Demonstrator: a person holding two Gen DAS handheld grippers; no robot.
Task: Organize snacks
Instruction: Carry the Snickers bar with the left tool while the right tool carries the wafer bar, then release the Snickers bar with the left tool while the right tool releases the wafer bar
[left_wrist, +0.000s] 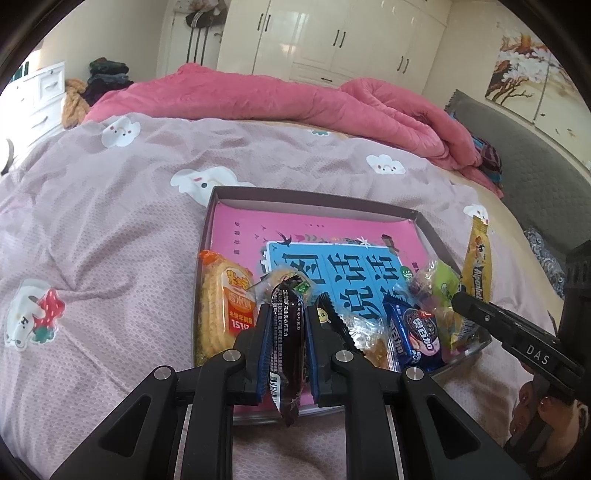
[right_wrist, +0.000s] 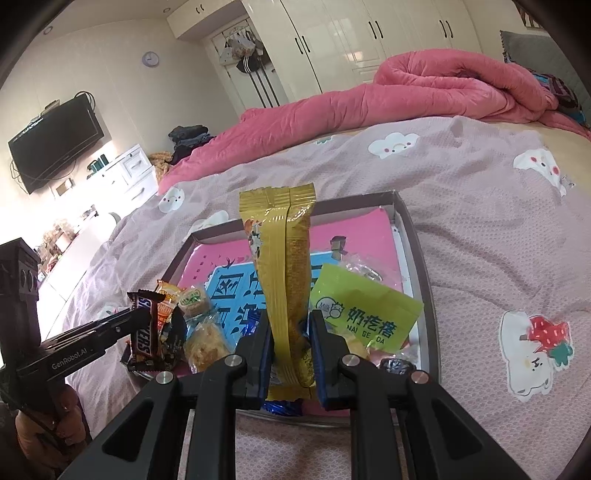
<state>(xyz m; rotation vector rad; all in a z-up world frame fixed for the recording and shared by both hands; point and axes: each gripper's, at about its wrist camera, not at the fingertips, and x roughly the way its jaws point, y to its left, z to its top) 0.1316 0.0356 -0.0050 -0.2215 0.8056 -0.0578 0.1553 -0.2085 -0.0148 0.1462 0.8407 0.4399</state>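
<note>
An orange rice cracker pack lies at the shallow box's left edge. The left gripper pinches an upright Snickers bar above the box. The right gripper pinches a standing gold snack packet, beside a green Nai Ge Da pouch.

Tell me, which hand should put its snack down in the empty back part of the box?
Probably the right. Its gripper holds the long gold packet upright, reaching toward the box's bare back half. The left gripper holds its dark bar low over the crowded near end.
</note>
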